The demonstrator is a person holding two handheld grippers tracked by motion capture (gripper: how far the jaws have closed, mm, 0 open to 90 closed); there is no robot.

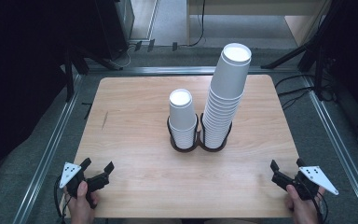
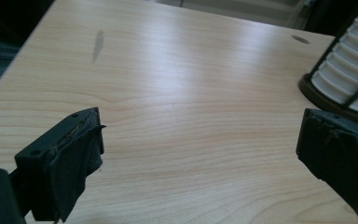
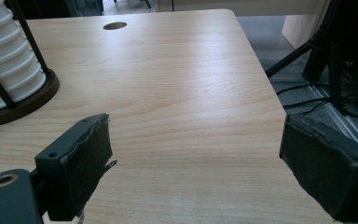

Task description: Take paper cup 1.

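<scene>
Cup stacks [image 1: 205, 116] in holder [image 1: 198, 142], mid-table [image 1: 135, 140]

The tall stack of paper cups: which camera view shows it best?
The high view: the tall stack of paper cups shows whole in its black holder. The right gripper view shows its lower cups; the left gripper view shows stacked cups at the edge.

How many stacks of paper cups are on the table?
2. The short stack stands in the left ring of the dark holder at the table's middle; the tall stack stands in the right ring, leaning slightly right. Single cups within each stack cannot be counted reliably.
</scene>
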